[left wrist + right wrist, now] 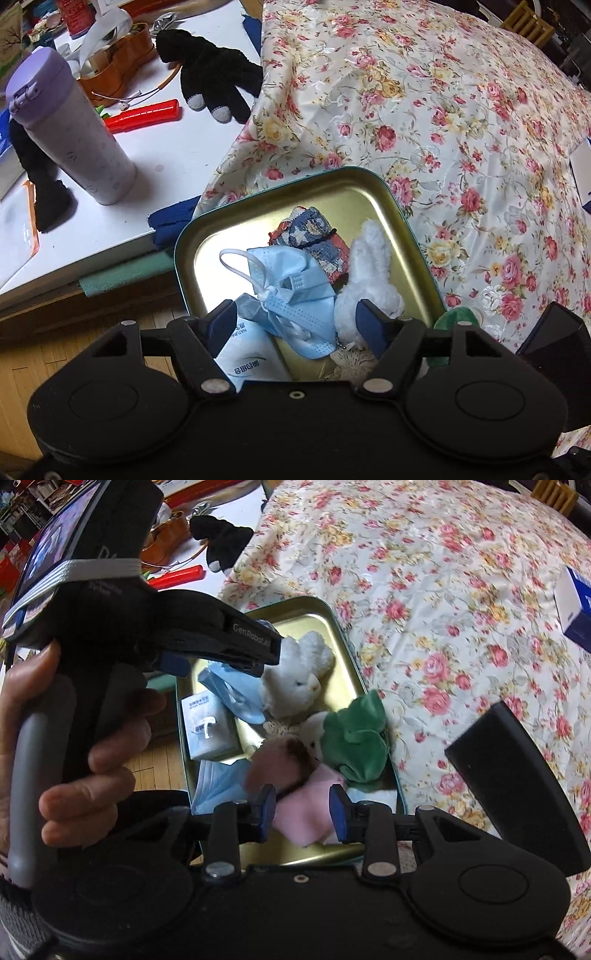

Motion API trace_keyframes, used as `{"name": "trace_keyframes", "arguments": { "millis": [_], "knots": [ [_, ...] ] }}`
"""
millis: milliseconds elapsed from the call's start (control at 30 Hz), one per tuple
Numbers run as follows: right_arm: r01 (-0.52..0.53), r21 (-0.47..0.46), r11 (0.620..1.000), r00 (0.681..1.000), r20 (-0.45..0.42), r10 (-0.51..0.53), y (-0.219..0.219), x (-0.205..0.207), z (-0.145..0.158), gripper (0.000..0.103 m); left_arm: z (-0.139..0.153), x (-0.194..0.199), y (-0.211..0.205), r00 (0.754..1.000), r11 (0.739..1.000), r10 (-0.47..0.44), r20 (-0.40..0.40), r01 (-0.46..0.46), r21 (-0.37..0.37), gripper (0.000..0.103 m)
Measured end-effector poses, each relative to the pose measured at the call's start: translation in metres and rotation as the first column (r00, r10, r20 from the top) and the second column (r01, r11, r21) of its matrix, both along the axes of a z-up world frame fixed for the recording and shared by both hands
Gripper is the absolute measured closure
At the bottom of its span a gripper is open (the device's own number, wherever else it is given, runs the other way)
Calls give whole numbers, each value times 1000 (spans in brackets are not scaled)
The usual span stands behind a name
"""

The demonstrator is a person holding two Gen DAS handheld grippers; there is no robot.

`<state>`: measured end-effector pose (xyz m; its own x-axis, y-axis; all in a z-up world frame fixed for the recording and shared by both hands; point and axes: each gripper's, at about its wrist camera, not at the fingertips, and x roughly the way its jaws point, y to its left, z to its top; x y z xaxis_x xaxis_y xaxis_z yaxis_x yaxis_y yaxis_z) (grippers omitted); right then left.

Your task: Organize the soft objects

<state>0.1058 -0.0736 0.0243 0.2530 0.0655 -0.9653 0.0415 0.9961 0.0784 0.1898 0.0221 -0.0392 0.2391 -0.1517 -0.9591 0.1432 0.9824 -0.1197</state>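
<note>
A gold metal tin (373,192) (334,627) lies on the flowered cloth and holds soft things. In the left wrist view I see a light blue face mask (295,295), a patterned fabric pouch (314,229) and a white plush rabbit (369,273). My left gripper (299,325) is open right above the mask. In the right wrist view the tin also holds a tissue pack (210,727), a green cloth (354,738) and a pink plush toy (303,808). My right gripper (303,808) is open around the pink plush. The left gripper (255,653) hovers over the tin.
A flowered cloth (461,129) covers the surface to the right. A white table (166,155) on the left bears a lilac bottle (70,129), a black glove (210,77), a red tool (144,116) and an orange tin (118,70). A blue-white box (576,605) lies on the cloth.
</note>
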Motion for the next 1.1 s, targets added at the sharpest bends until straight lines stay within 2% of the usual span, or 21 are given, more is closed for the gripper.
{"name": "trace_keyframes", "arguments": {
  "millis": [167,333,533,633,767,900,1100],
  "knots": [
    [9,-17,1000,1000,2,-9,0,1,0,70,-2,1,5,1000,1000,9,-7,-9,-2,36],
    [36,-13,999,999,-5,-36,-7,-6,1,71,-3,0,6,1000,1000,14,5,-15,28,36],
    [91,-49,995,996,4,-91,-15,-19,1,71,-5,-10,1,999,994,0,33,-4,106,36],
    [109,-39,993,994,4,-109,-20,-28,2,68,-5,-25,-1,999,991,-5,50,-1,133,36],
    [128,-52,990,992,7,-128,-23,-38,1,65,-4,-50,-2,999,992,-9,45,3,127,36],
    [144,-69,987,990,10,-144,-27,-50,-1,62,10,-72,-7,996,987,-19,86,5,160,35],
    [169,-87,982,986,13,-168,-36,-67,-1,60,28,-100,-13,994,990,-32,105,16,144,33]
  ]
}}
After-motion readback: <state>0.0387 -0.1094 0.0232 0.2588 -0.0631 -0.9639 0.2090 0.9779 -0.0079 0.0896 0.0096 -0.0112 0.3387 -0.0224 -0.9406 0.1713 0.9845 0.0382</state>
